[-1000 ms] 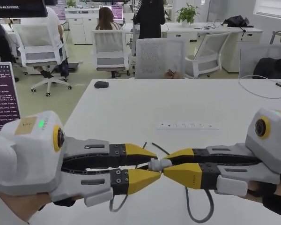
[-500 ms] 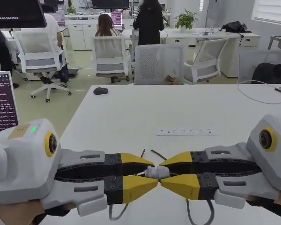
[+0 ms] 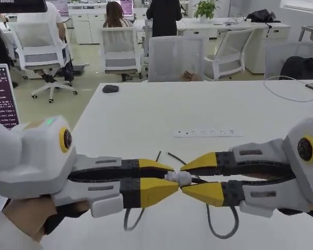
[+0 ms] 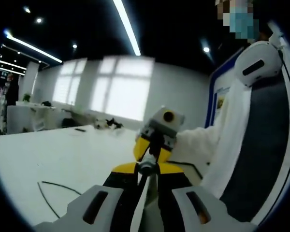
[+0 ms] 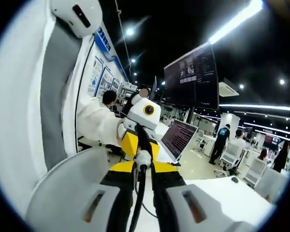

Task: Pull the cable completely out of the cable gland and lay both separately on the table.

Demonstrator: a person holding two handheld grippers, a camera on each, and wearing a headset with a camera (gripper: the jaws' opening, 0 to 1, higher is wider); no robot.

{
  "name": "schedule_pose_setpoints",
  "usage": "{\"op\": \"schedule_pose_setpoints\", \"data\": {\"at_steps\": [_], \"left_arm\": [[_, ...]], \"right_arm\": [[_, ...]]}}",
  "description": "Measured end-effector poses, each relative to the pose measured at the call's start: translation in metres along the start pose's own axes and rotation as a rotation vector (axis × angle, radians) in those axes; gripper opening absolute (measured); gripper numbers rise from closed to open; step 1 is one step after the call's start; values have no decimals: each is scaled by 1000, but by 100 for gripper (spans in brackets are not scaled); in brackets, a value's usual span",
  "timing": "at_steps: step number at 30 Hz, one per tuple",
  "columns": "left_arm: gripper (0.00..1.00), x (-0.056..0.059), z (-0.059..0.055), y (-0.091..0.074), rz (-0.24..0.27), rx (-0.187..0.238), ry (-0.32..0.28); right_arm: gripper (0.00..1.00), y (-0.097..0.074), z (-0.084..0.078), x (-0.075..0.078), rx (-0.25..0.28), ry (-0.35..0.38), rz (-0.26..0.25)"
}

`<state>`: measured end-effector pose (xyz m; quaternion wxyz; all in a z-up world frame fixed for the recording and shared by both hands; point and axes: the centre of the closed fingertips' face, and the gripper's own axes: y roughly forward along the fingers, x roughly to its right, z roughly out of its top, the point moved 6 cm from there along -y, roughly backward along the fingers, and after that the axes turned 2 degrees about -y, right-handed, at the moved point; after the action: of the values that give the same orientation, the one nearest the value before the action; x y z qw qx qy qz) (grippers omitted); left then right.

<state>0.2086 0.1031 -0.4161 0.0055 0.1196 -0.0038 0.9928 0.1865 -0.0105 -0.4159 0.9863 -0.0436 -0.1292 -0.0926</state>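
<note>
The two grippers meet tip to tip above the table [image 3: 224, 109] — I think so that each one has a firm hold for pulling apart. The left gripper [image 3: 173, 178] is pressed together on the cable gland [image 3: 179, 178], and the right gripper [image 3: 184, 178] pinches the cable [image 5: 137, 198] just behind it. The gland is small and pale grey — the cable is dark, hangs in slack loops and is not yet out.

left claw [image 3: 171, 179] and right claw [image 3: 187, 179] tip to tip, both clamped on white cable gland [image 3: 178, 178] above the surface [image 3: 146, 114]; dark cable [image 3: 220, 233] loops below both, power strip [image 3: 207, 133] beyond
</note>
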Motion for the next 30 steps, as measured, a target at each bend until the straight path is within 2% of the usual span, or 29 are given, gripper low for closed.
{"op": "schedule_pose_setpoints", "data": {"at_steps": [3,8,12,18,21,26,28,30], "left_arm": [[15,-2,-1,0,18,-1,27],[15,-1,0,-1,20,1,75],[15,0,-1,-1,24,-11,126],[15,-1,-3,-4,26,-18,153],[15,-3,-3,-7,32,-16,154],[16,-6,-3,-9,52,-15,173],[16,-8,-1,-9,76,3,203],[16,-7,0,-9,71,14,208]], "right_arm": [[12,-2,-6,4,-3,116,-19],[13,-1,-8,4,-14,169,-24],[12,0,-9,3,-24,188,-13],[11,0,-10,1,-35,188,-6],[4,-2,-15,2,-80,164,-6],[3,0,-16,5,-89,173,-14],[3,0,-14,8,-80,152,-32],[2,0,-13,9,-68,151,-29]]}}
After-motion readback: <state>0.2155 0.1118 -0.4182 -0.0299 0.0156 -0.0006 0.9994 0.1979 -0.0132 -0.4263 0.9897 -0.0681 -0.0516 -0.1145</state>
